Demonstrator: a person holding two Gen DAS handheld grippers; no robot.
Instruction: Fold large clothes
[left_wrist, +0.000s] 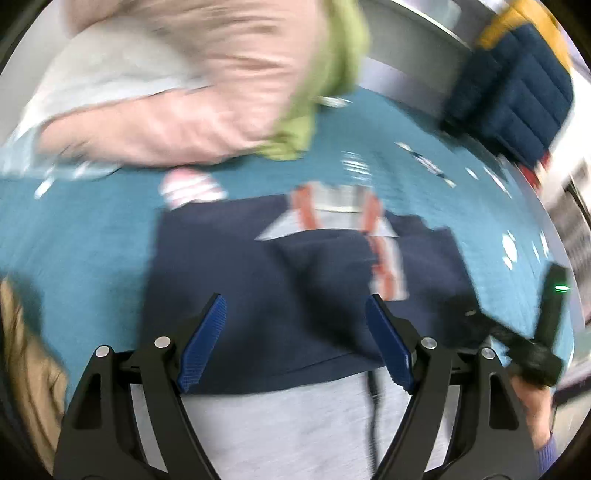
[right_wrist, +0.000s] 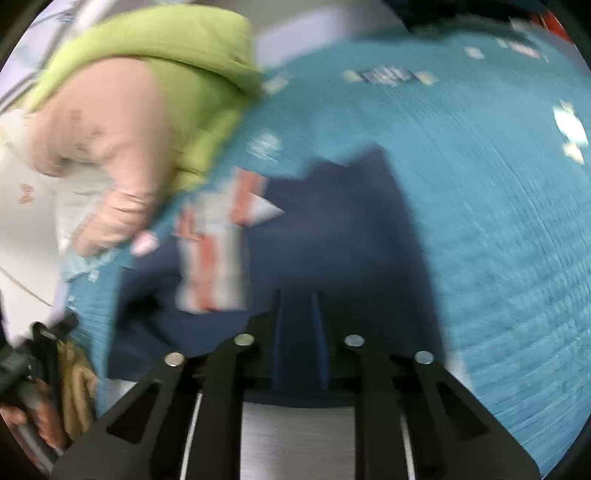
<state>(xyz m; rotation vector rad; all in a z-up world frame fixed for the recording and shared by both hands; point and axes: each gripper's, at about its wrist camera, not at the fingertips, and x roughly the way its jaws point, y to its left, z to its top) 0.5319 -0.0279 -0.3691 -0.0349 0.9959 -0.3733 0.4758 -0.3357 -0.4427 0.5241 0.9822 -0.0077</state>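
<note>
A navy garment (left_wrist: 288, 288) with a grey and orange striped collar (left_wrist: 343, 210) lies on the teal bed cover (left_wrist: 74, 236); both views are motion-blurred. My left gripper (left_wrist: 295, 339) is open just above the garment's near edge, its blue pads (left_wrist: 205, 343) apart and empty. My right gripper (right_wrist: 297, 332) has its fingers nearly together over the navy garment (right_wrist: 332, 240); the blur hides whether cloth is pinched. The right gripper also shows at the lower right of the left wrist view (left_wrist: 532, 354).
A heap of pink (left_wrist: 177, 110), green (left_wrist: 325, 74) and white clothes lies at the back of the bed. A navy and yellow padded item (left_wrist: 517, 85) stands at the far right. A tan cloth (left_wrist: 26, 354) lies at the near left. A grey strip (left_wrist: 280, 432) lies below the garment's edge.
</note>
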